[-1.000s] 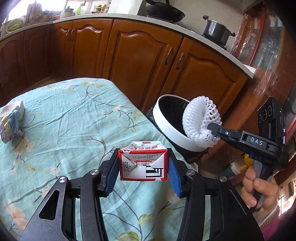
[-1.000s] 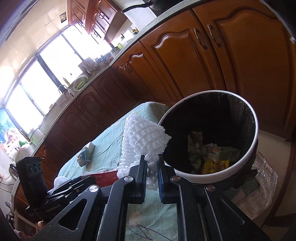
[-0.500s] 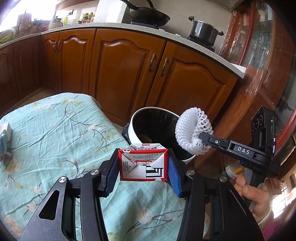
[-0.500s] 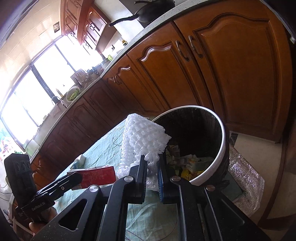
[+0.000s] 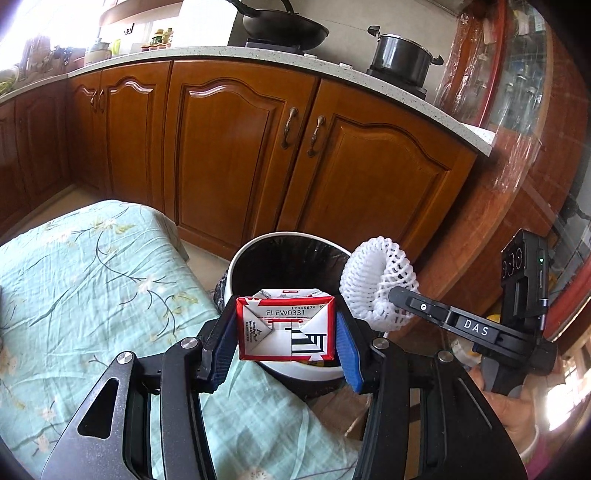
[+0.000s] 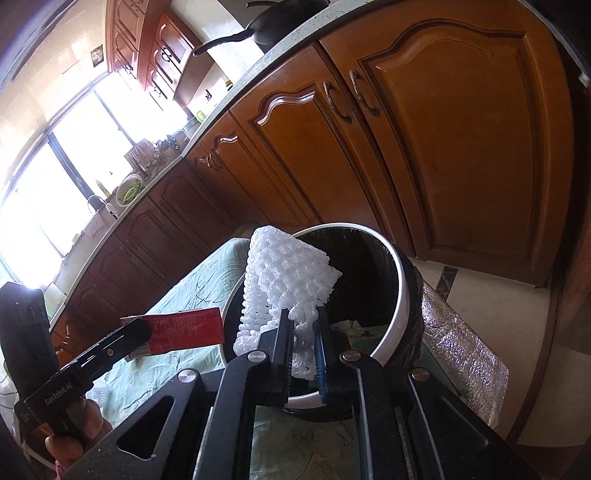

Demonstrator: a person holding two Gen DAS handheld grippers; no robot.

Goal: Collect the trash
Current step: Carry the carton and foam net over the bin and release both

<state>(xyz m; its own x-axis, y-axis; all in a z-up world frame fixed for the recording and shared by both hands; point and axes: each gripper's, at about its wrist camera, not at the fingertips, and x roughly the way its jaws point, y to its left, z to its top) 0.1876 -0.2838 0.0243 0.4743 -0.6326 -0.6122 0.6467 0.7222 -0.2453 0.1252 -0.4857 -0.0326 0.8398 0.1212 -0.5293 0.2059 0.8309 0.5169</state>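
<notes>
- Left gripper [image 5: 286, 334], bottom centre of the left wrist view: jaws clamped on one red-and-white carton [image 5: 286, 328], blue pads pressed flat against its two sides. The carton is held end-on, printed end toward the camera.
- Right gripper [image 6: 303, 341], bottom centre of the right wrist view: jaws nearly together, pinching the lower edge of one white foam fruit net [image 6: 284, 280]. The rest of the net stands up above the jaws.
- Change noted: a second ago the carton sat over the floral cloth [image 5: 92, 295] and the bin lay off to the right of it. Now the carton fronts the bin mouth and the net hangs at the bin's right rim. Both items have been carried to the drop point.
- Judgement: transport is about done; the remaining step is release. The net looks light and springy and may catch on a pad when the jaws part. The carton appears short of the opening's centre and may need a little more reach.
- Trash bin [image 5: 236, 266], centre of the left wrist view, just past the desk edge: one, white rim, black liner, some litter visible inside in the right wrist view.
- Count: two grippers, two pieces of trash in hand, one bin.
- Far, upper frame: one wok [image 5: 284, 26] and one lidded pot [image 5: 400, 55] on the worktop above the wooden cabinets [image 5: 221, 147].
</notes>
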